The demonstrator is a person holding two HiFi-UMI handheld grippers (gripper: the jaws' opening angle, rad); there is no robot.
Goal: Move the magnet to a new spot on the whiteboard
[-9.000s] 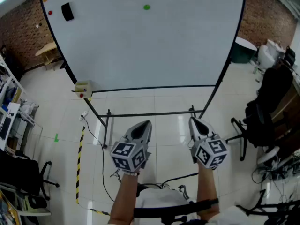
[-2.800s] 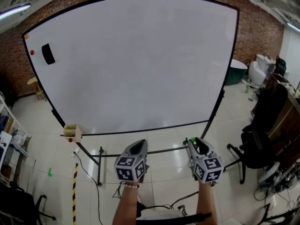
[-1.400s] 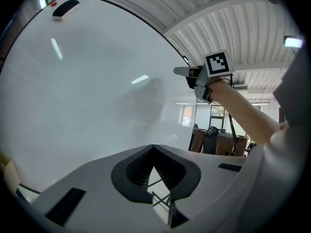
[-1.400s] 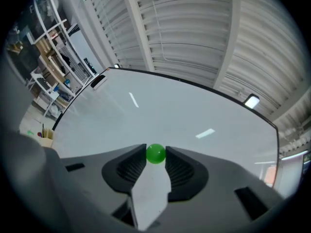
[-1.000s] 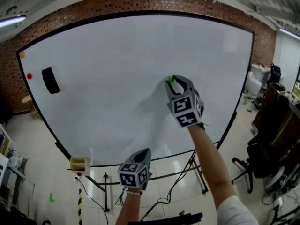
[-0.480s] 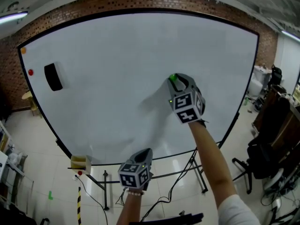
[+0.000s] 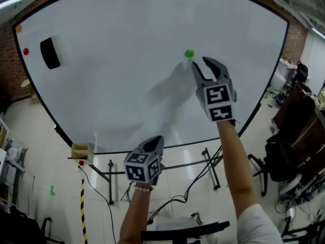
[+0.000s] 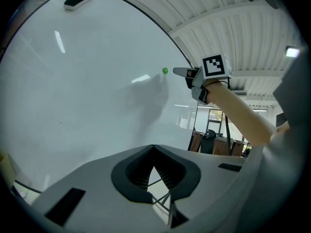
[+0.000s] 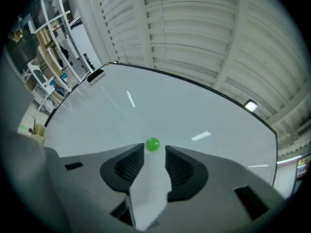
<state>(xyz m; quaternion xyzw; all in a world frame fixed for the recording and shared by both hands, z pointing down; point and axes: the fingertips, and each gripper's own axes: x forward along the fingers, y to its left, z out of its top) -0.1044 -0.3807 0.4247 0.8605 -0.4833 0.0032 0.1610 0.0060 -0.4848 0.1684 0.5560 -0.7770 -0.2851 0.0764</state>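
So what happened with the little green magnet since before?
The right hand-held gripper took the small round green magnet off the white whiteboard, stuck it back on and let go: its jaws have just been opening, nothing between them. The left hand-held gripper stayed low; the black eraser stayed put.

magnet: bright green
board: white face, thin black frame
eraser, at 10 o'clock on the board: black
red dot: red, by the eraser
orange dot: orange, at 12 o'clock of the red dot
right gripper: pale grey shell, black ribbed pads
left gripper: same grey and black
cubes: white with black square marker patterns
wall: red-brown brick
box: pale yellow
tape: yellow and black stripes
floor: glossy off-white tiles
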